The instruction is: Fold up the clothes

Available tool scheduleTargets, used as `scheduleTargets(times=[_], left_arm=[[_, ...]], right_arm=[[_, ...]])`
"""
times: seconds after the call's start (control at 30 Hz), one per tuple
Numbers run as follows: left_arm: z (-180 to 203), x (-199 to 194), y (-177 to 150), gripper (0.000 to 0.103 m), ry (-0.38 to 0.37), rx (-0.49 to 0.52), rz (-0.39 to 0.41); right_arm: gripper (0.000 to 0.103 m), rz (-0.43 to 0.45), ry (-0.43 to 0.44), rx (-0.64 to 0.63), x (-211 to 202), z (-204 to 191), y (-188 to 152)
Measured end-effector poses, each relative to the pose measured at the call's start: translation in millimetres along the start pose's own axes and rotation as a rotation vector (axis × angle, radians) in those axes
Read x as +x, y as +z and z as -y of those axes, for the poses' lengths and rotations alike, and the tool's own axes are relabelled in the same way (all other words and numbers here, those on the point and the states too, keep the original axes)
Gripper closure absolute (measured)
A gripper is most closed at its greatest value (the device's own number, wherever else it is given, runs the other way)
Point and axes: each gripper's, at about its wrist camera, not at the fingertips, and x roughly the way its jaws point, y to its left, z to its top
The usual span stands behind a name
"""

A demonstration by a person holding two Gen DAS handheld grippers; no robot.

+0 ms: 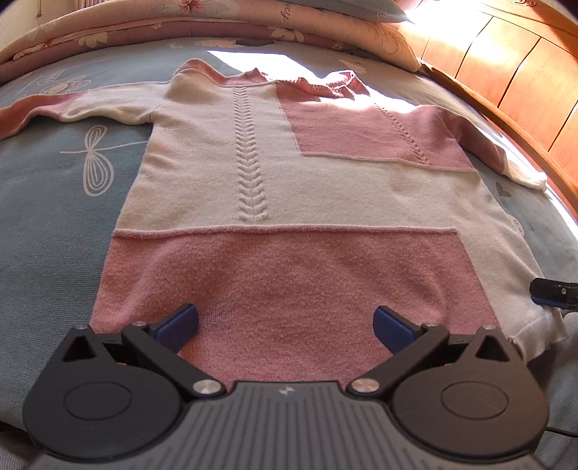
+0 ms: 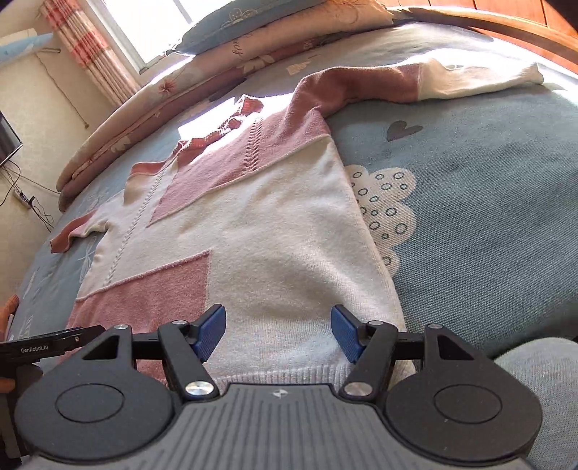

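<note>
A pink and cream sweater (image 1: 289,180) is lying flat on the blue bedspread (image 1: 47,217), with both sleeves stretching out sideways. Over the sweater's pink hem part, the left gripper (image 1: 285,327) is hovering with its fingers wide apart. Further right, over the sweater's cream hem corner, the right gripper (image 2: 278,330) is also staying apart, holding nothing.

sweater (image 1: 274,173) flat on bed (image 1: 47,217); quilts (image 1: 144,25) behind; headboard (image 1: 505,65) right
</note>
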Motion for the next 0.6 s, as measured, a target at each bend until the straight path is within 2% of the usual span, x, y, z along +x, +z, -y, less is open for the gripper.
scheduleTargets(times=[0.07,0.2,0.27,0.37,0.4,0.47,0.6], left_arm=[[8,2,-1,0.001,0.04,0.04,-0.011],[16,-9,-3,0.001,0.01,0.017,-0.006],[25,-16,-7,0.001,-0.019,0.046,0.02],[39,-10,-13,0.001,0.056,0.108,0.008],[38,-5,-16,0.0,0.065,0.096,-0.009],[33,-7,-20,0.0,0.061,0.059,0.018],[33,-9,-23,0.0,0.066,0.064,0.022]], right_arm=[[0.029,-0.002,-0.005,-0.002,0,-2,-1],[0.021,-0.003,-0.013,-0.005,1,-5,-2],[0.019,0.006,-0.009,0.01,0,-5,-2],[0.014,0.012,-0.005,0.008,1,-6,-3],[0.013,0.013,-0.008,-0.004,2,-8,-4],[0.009,0.016,-0.013,-0.031,3,-13,-7],[0.0,0.027,-0.023,-0.069,5,-20,-12]])
